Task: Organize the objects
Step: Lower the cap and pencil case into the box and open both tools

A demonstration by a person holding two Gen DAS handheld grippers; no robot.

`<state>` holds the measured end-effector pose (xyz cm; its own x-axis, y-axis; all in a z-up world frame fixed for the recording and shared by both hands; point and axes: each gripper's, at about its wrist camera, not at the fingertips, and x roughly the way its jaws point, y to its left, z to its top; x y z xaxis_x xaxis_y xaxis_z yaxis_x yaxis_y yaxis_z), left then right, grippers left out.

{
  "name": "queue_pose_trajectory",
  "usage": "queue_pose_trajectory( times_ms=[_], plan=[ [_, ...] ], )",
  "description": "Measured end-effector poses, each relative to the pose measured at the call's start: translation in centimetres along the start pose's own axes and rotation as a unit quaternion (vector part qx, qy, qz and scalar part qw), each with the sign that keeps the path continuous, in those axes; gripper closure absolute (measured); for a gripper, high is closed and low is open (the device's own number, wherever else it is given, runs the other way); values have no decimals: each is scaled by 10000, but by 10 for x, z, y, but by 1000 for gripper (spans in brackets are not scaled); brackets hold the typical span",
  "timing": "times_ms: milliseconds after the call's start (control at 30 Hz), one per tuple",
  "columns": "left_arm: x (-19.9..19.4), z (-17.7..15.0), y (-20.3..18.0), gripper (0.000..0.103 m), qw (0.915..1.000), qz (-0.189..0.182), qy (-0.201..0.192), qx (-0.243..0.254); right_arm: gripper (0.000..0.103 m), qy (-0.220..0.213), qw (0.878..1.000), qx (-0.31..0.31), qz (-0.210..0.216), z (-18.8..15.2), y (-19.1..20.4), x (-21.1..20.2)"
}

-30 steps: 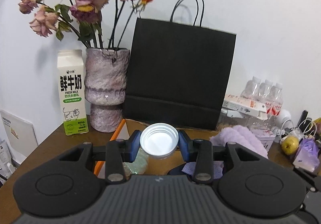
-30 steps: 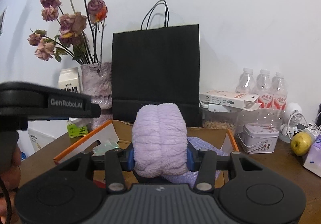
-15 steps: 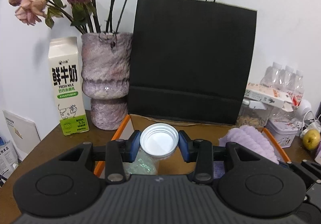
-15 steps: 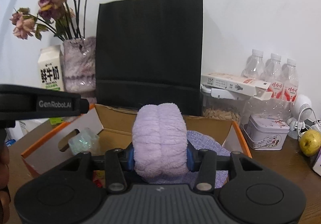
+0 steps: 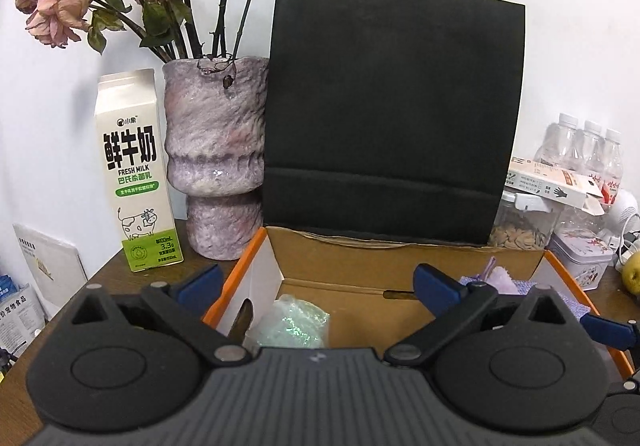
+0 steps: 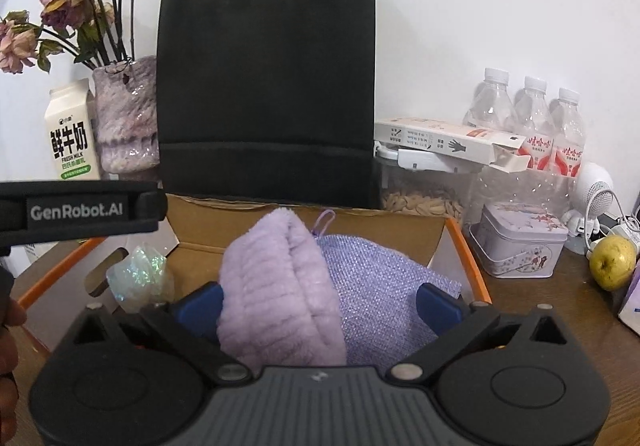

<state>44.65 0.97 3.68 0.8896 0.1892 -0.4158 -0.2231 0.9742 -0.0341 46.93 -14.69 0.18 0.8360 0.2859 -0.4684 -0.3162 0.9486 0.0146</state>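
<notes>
I'm holding the left gripper [image 5: 316, 282] wide apart, jaws just opened, nothing between them. The right gripper [image 6: 320, 300] is spread too, just opened, pads off the lilac fluffy towel [image 6: 280, 286] lying between them. The cardboard box [image 5: 360, 258], lower centre, is holding an iridescent wrapped jar [image 5: 294, 322] at its left, and the towel is resting on a purple mesh cloth [image 6: 380, 286] at its right. The towel is looking ribbed, rolled and soft.
</notes>
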Motion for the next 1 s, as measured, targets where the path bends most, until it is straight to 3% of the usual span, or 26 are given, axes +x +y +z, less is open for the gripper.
queue_pose_trajectory(
  times_ms=[400, 633, 1000],
  plan=[
    [-11, 1, 0, 0, 9999, -59, 33, -92, 0, 21, 9999, 101, -34, 4, -3, -13],
    [-32, 3, 13, 0, 9994, -76, -52, -331, 0, 31, 9999, 118, 23, 4, -3, -29],
    [-75, -7, 23, 0, 9995, -78, -118, -297, 0, -82, 9998, 97, 141, -5, -4, -72]
  ],
)
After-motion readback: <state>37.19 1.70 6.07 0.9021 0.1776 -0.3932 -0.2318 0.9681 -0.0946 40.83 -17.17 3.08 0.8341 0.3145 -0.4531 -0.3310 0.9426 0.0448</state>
